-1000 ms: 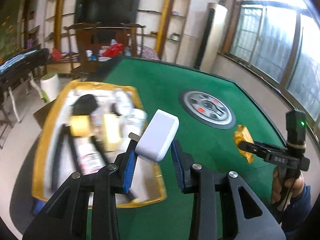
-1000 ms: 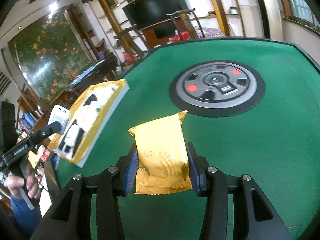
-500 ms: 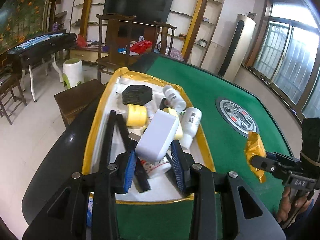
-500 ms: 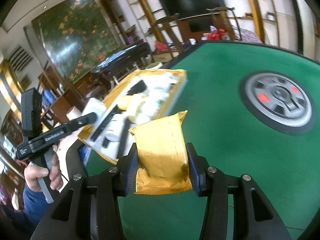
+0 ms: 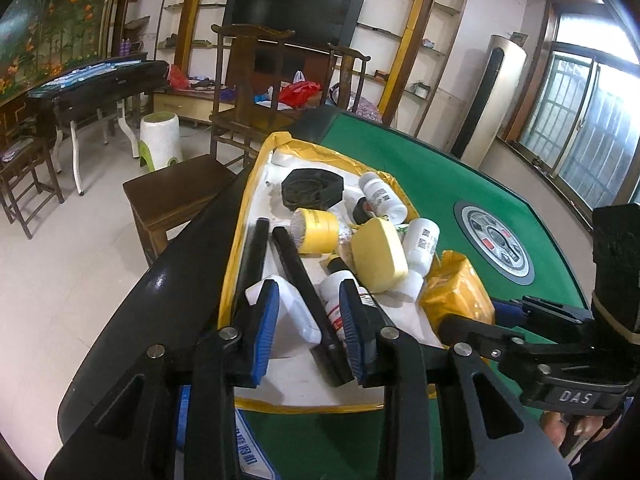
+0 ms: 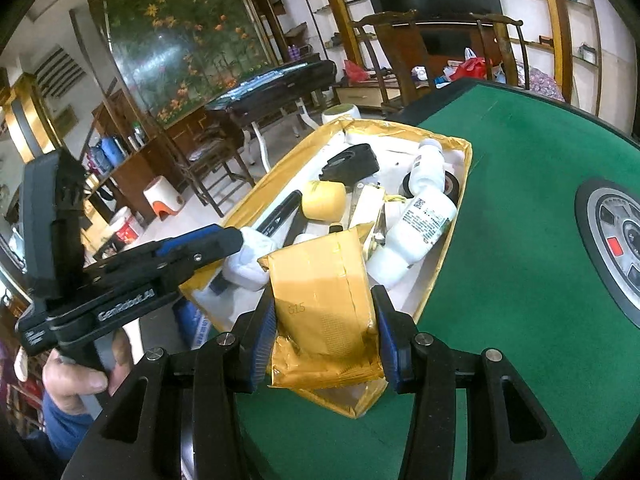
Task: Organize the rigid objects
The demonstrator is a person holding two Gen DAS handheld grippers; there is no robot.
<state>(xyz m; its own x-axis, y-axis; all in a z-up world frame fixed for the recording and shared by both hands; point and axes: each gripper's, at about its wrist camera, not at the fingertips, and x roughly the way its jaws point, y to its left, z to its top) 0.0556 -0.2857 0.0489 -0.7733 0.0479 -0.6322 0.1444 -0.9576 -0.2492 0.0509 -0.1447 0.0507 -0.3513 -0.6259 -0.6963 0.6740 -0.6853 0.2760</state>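
The right gripper is clamping the yellow packet over the near corner of the yellow-rimmed tray; I judge it should be lowering onto bare liner beside the white bottles before opening. The left gripper is hovering with jaws apart, gripping nothing, above the white box lying in the tray's near end. The tray is sitting at the green table edge nearest the wooden chairs and television
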